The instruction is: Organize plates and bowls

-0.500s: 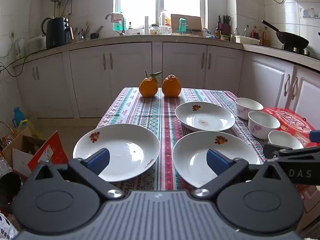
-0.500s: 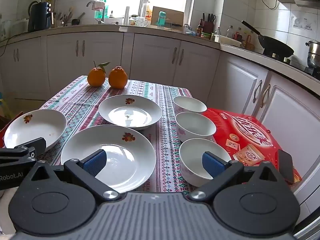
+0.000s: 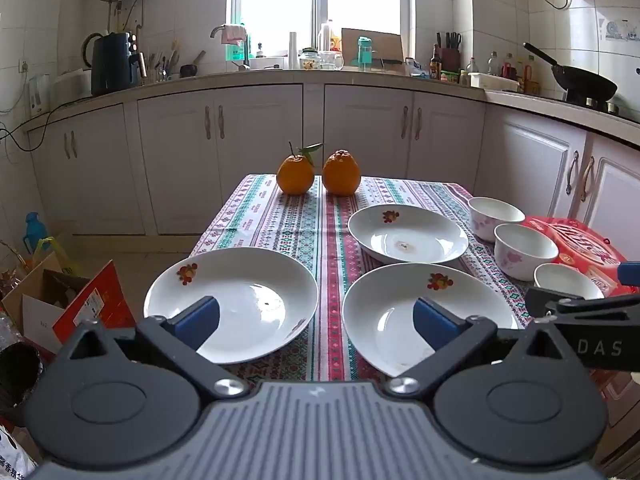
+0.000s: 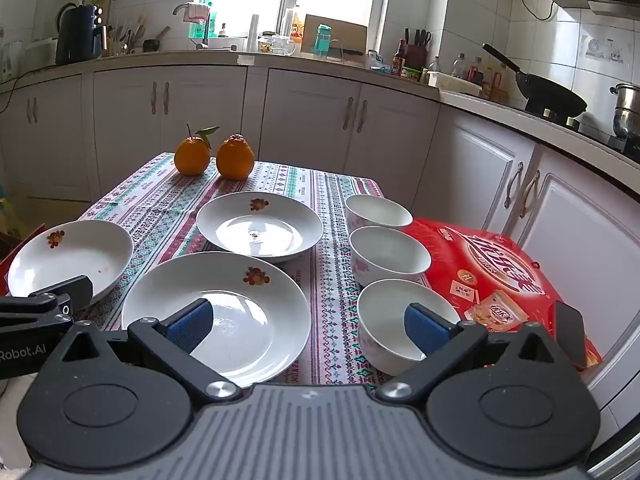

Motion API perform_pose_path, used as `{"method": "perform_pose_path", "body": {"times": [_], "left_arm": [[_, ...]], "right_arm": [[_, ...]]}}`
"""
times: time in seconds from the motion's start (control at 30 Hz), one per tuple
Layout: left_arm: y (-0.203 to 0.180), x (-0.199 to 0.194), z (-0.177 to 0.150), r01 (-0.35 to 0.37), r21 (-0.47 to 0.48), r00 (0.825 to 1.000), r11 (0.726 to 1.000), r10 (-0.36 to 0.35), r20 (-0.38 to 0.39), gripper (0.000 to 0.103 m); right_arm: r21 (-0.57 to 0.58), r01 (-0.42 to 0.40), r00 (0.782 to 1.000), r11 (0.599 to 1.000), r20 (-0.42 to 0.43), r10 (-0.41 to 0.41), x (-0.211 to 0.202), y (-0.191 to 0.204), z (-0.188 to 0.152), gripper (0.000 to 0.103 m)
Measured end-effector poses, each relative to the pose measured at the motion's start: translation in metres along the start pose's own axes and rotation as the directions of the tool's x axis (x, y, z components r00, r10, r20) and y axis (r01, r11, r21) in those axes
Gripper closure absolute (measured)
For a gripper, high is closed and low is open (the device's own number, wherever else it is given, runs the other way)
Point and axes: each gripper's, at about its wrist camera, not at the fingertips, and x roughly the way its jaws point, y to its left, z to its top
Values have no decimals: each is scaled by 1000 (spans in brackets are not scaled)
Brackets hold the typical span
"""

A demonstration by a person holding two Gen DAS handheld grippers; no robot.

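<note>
Three white plates with a fruit motif lie on the patterned tablecloth: a left plate (image 3: 240, 300) (image 4: 76, 256), a near plate (image 3: 400, 312) (image 4: 240, 304) and a far plate (image 3: 408, 232) (image 4: 260, 228). Three white bowls stand in a row at the right: far bowl (image 4: 378, 212) (image 3: 494, 216), middle bowl (image 4: 388, 254) (image 3: 524, 248) and near bowl (image 4: 396, 320) (image 3: 564, 278). My left gripper (image 3: 316, 320) is open and empty, above the near table edge between the left and near plates. My right gripper (image 4: 308, 324) is open and empty, between the near plate and near bowl.
Two oranges (image 3: 318, 172) (image 4: 214, 156) sit at the table's far end. A red snack box (image 4: 500, 276) (image 3: 576, 244) lies right of the bowls, a dark phone (image 4: 570, 332) on it. White cabinets and a counter stand behind. Cardboard boxes (image 3: 60, 308) are on the floor at left.
</note>
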Motion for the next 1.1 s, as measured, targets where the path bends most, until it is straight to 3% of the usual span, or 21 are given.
{"method": "perform_pose_path", "body": {"times": [1.1], "left_arm": [[7, -1, -2, 28, -9, 1000, 1000, -28, 8, 1]], "right_arm": [[1, 25, 1000, 1000, -11, -25, 4, 3, -2, 0]]}}
